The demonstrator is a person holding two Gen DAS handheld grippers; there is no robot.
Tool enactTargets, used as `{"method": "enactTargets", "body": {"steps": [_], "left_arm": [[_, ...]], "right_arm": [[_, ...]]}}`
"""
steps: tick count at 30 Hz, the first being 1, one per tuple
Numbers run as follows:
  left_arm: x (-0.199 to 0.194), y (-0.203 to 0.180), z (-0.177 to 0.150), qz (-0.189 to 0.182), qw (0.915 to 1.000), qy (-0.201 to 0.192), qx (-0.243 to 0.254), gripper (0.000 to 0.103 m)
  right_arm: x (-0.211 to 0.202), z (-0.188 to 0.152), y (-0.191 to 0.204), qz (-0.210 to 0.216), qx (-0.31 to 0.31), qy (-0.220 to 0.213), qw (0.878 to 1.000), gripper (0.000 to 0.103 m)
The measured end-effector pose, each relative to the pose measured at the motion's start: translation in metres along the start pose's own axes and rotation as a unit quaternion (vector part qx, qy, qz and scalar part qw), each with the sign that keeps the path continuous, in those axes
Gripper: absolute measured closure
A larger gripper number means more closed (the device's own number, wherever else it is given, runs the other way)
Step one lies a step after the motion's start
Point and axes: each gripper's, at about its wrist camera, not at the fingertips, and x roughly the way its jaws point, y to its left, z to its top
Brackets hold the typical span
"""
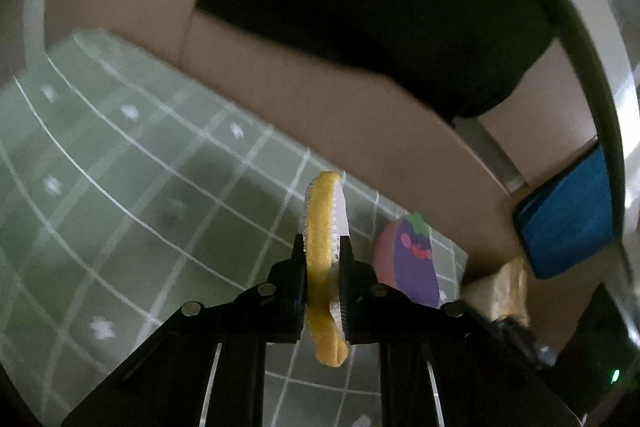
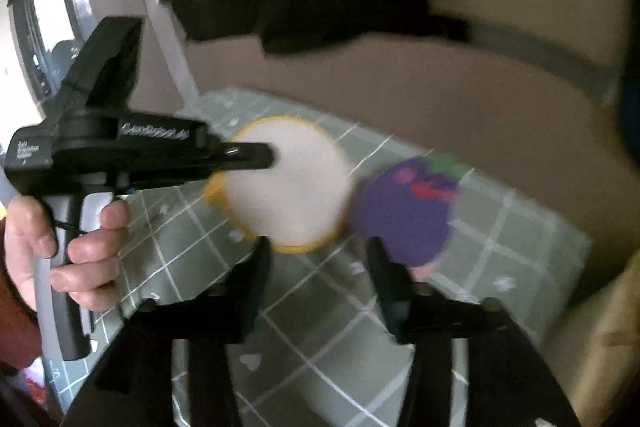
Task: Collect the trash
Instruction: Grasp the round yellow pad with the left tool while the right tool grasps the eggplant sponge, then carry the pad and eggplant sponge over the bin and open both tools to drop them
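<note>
A home-like room is suggested: cardboard boxes [image 1: 360,115] are stacked behind a green gridded mat [image 1: 120,187], soft toys beside.

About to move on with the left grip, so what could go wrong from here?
The left gripper pinches the yellow-rimmed round pad edge-on near its rim; it might twist or slip out. The open right gripper sits close beneath it and beside the purple eggplant pad, so either could get knocked.
</note>
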Motion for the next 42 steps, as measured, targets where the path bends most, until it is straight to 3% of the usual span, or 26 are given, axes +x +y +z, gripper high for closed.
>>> {"method": "enactTargets", "body": {"steps": [3, 7, 16, 21, 29, 42], "left_arm": [[-0.017, -0.009, -0.005, 0.031, 0.9987, -0.031, 0.025, 0.089], [-0.027, -0.009, -0.009, 0.051, 0.9970, -0.041, 0.043, 0.089], [-0.018, 0.006, -0.020, 0.072, 0.9965, -0.031, 0.028, 0.089], [-0.017, 0.005, -0.020, 0.076, 0.9959, -0.034, 0.033, 0.089], [-0.042, -0.033, -0.024, 0.071, 0.9929, -0.066, 0.069, 0.089], [-0.092, -0.156, -0.046, 0.015, 0.9785, -0.120, 0.167, 0.089]], "right_arm": [[0.011, 0.005, -0.018, -0.033, 0.034, 0.026, 0.999, 0.047], [0.027, 0.010, -0.033, -0.037, 0.074, 0.034, 0.996, 0.045], [0.068, 0.021, -0.020, -0.028, 0.029, 0.065, 0.997, 0.038], [0.075, 0.020, -0.017, -0.049, 0.008, 0.073, 0.996, 0.039], [0.003, 0.025, -0.014, -0.052, -0.002, 0.012, 0.999, 0.041], [-0.160, 0.019, -0.054, -0.093, 0.030, -0.101, 0.990, 0.041]]}}
